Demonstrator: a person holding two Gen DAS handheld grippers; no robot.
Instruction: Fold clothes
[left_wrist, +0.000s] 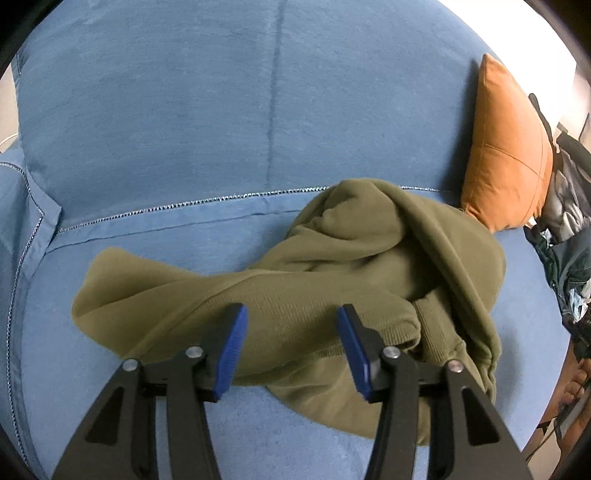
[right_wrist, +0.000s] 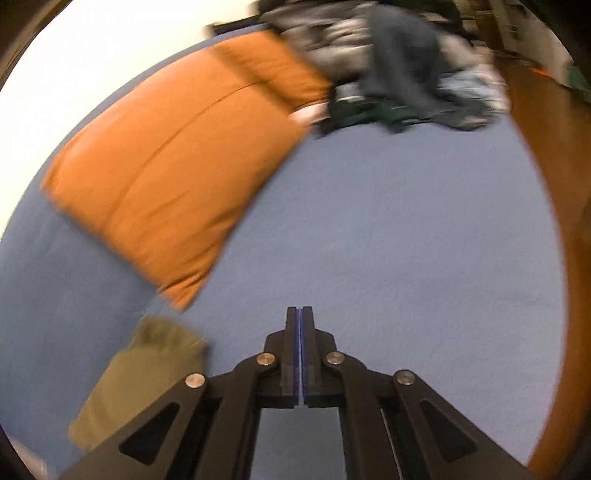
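An olive-green sweatshirt (left_wrist: 332, 266) lies crumpled on the blue sofa seat (left_wrist: 110, 354), its ribbed hem toward me. My left gripper (left_wrist: 291, 325) hovers just above that hem, open, with the blue pads (left_wrist: 232, 343) wide apart and nothing between them. In the right wrist view, a corner of the olive sweatshirt (right_wrist: 140, 380) shows at the lower left. My right gripper (right_wrist: 300, 321) is shut, pads pressed together and holding nothing, over bare blue sofa seat (right_wrist: 388, 240). That view is motion-blurred.
An orange cushion (left_wrist: 506, 147) leans on the sofa back (left_wrist: 184, 110) at the right, and the orange cushion (right_wrist: 173, 162) fills the upper left of the right view. A pile of dark clothes (right_wrist: 399, 66) lies beyond it. Wooden floor (right_wrist: 554, 184) runs along the right.
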